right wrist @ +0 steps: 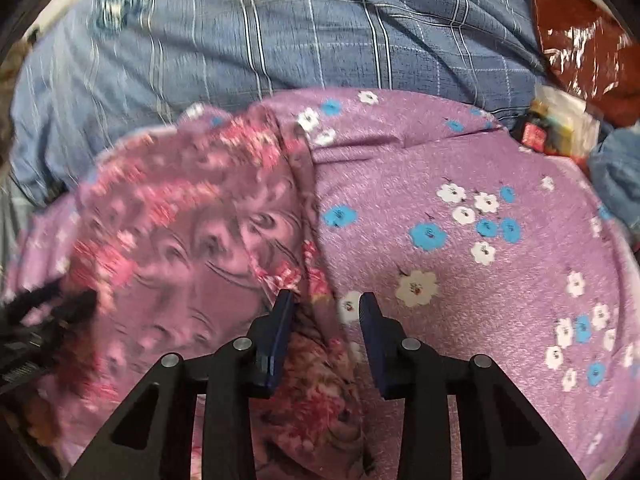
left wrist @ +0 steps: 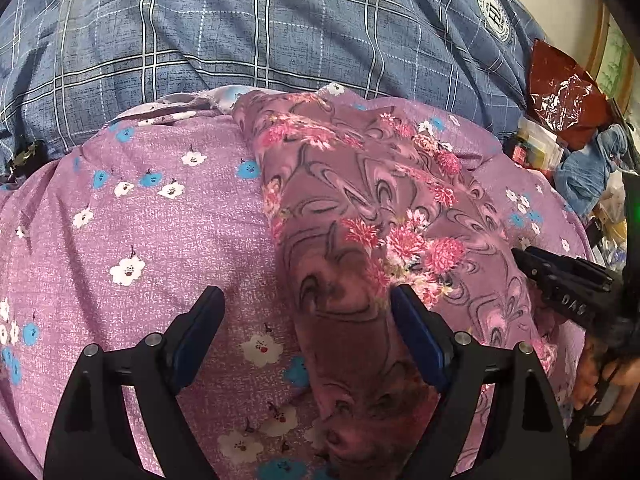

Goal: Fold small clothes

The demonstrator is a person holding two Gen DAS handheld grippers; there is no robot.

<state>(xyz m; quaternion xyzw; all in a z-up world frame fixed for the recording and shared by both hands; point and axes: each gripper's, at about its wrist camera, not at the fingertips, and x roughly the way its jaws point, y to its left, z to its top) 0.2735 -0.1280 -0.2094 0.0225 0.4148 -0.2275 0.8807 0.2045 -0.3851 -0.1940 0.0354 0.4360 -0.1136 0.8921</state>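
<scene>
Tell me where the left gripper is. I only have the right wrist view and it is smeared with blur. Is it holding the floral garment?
Observer: No. The left gripper is wide open and holds nothing.
Operator: Is it near the cloth at all?
Observer: Yes, it straddles one long edge of the floral garment, with one finger over the garment and the other over the lilac sheet.
Operator: And how does my right gripper look from that side?
Observer: The tip of the right gripper is at the garment's opposite long edge. I cannot tell whether it touches.
</scene>
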